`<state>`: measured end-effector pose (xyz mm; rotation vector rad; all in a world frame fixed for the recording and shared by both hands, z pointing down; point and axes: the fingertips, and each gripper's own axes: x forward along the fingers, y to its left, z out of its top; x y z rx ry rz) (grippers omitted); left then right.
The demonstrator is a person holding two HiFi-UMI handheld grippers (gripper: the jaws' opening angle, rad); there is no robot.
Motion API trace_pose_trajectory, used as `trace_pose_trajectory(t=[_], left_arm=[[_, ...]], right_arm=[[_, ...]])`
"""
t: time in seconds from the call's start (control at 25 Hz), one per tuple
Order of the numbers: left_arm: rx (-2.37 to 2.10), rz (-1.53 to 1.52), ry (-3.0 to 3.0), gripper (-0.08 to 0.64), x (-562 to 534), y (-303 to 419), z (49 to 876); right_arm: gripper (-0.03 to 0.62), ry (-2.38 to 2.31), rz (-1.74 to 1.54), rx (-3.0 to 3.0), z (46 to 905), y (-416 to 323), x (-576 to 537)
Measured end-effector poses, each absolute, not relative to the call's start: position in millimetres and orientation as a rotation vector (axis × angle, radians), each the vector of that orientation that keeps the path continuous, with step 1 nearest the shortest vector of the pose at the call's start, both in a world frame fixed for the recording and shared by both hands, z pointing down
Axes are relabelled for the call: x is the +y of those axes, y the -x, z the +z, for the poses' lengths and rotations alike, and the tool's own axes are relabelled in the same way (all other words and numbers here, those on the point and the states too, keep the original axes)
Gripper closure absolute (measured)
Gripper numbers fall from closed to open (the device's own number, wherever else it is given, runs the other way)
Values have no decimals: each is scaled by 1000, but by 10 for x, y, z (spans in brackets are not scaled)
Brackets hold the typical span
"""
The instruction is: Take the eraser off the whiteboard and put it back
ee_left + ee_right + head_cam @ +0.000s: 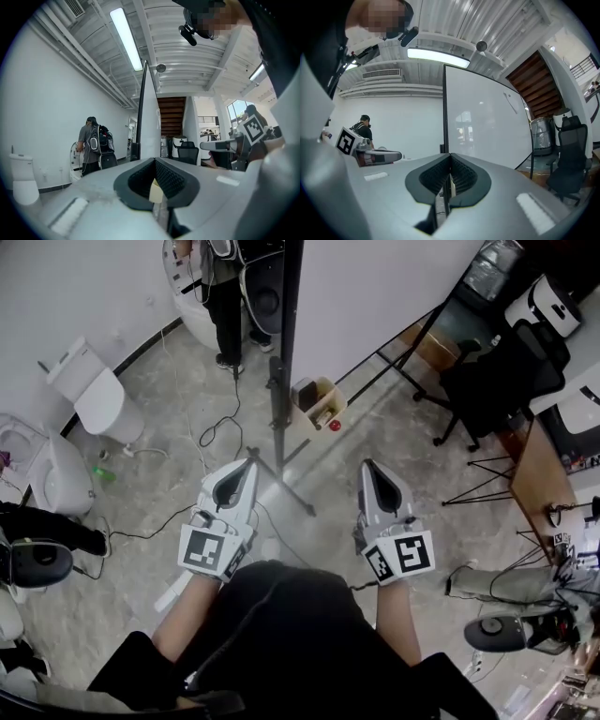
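The whiteboard (487,122) is set on its stand (277,399) ahead of and between the left gripper (242,470) and the right gripper (369,470), which are held side by side and apart, with a box (317,401) placed just right of the stand, a chair (497,381) farther right, and a person (223,296) found behind at the left.

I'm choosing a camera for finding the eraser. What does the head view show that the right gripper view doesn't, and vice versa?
Only the head view: the floor cables, a cardboard box and a white toilet. Only the right gripper view: the whiteboard with its white face and a ceiling light. Both: the left gripper, an office chair and a standing person. No eraser is clear in either.
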<state>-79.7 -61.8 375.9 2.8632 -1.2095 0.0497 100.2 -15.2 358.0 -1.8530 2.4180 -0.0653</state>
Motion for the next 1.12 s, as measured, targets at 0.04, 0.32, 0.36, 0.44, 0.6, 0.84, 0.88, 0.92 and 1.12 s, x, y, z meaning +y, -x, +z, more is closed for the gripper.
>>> trace_pose_trajectory(t=[0.04, 0.32, 0.36, 0.44, 0.6, 0.84, 0.88, 0.92, 1.12], left_arm=[[-1199, 51, -2868, 555, -674, 822, 3760], [-1090, 10, -2927, 555, -978, 928, 3761], [-1080, 14, -2935, 555, -1015, 944, 3763], [-1062, 9, -2943, 555, -1070, 971, 3761], [-1069, 24, -2923, 555, -1131, 1000, 3786], [-1089, 22, -2898, 555, -1194, 993, 3830], [-1099, 23, -2898, 555, -1222, 991, 3826], [-1110, 30, -2897, 555, -1253, 984, 3822], [-1169, 32, -2887, 555, -1425, 889, 3785]], right_arm=[[583, 1861, -65, 2414, 3579, -971, -198], [583, 1914, -53, 2389, 3606, -765, -467], [583, 1919, -53, 2385, 3605, -736, -502], [583, 1924, -60, 2382, 3609, -680, -550], [583, 1926, -73, 2391, 3648, -640, -614], [583, 1910, -81, 2409, 3722, -659, -778], [583, 1905, -78, 2417, 3733, -663, -828], [583, 1899, -74, 2426, 3741, -673, -885], [583, 1862, -86, 2482, 3813, -774, -1199]])
